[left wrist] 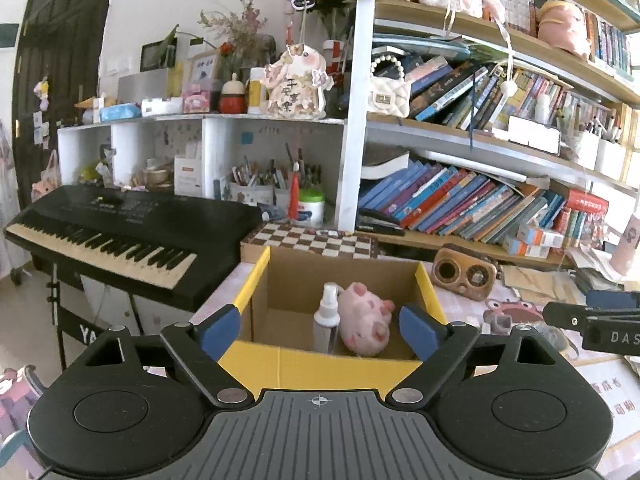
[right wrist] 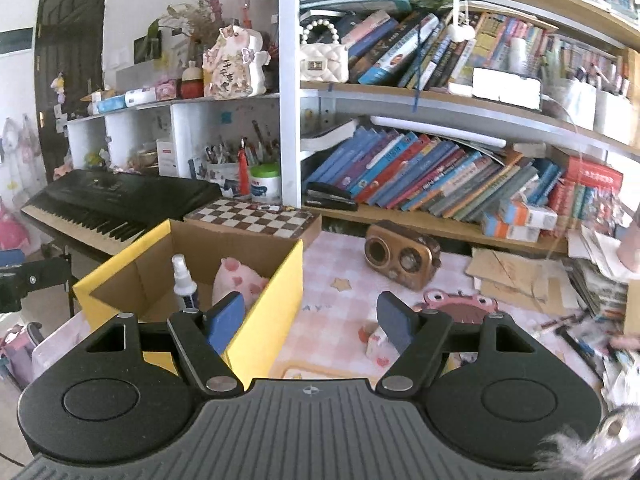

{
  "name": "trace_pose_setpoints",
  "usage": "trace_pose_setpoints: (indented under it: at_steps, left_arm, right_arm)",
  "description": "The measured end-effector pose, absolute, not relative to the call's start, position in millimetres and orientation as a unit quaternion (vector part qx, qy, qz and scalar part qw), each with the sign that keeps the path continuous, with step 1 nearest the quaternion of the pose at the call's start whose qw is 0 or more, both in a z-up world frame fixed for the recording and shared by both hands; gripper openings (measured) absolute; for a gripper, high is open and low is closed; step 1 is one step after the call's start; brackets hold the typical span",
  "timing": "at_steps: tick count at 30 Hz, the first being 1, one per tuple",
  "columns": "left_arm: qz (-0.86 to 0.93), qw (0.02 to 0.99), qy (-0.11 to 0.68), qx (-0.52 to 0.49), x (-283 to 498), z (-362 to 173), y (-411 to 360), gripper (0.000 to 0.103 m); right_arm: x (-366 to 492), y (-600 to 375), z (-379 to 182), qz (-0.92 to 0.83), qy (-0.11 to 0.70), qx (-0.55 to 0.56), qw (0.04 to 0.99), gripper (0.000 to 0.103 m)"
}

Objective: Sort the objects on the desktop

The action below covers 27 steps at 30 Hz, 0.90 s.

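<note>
I hold both the left gripper (left wrist: 320, 326) and right gripper (right wrist: 312, 320) spread and empty at the yellow box (left wrist: 320, 368), since the spray bottle (left wrist: 327, 316) and pink pig (left wrist: 366, 320) sit inside it.

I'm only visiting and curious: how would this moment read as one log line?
task: sort desktop | left gripper: open, empty | right gripper: open, empty | box: spray bottle, pink pig plush
</note>
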<state>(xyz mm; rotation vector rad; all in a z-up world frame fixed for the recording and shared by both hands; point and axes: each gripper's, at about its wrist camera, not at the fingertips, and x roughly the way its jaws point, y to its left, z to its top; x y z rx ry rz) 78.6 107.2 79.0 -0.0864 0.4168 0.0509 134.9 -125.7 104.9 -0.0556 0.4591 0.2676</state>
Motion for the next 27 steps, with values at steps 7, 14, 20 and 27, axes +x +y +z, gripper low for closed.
trace_pose_setpoints:
  at_steps: [7, 14, 20, 27]
  left_arm:
    - [0.022, 0.976, 0.211, -0.045, 55, 74, 107, 0.089]
    - [0.024, 0.974, 0.218, -0.047, 38, 68, 109, 0.09]
    - [0.027, 0.973, 0.222, -0.05, 23, 63, 110, 0.09]
    - [0.026, 0.972, 0.229, -0.054, 9, 57, 107, 0.09]
  right_arm:
    - [101, -124, 91, 0.121, 0.228, -0.027, 0.966, 0.071]
    - [74, -116, 79, 0.123, 0.237, -0.033, 0.963, 0.071]
    - [56, -110, 71, 0.127, 0.242, -0.039, 0.961, 0.071]
    - [37, -103, 62, 0.131, 0.246, -0.052, 0.959, 0.071]
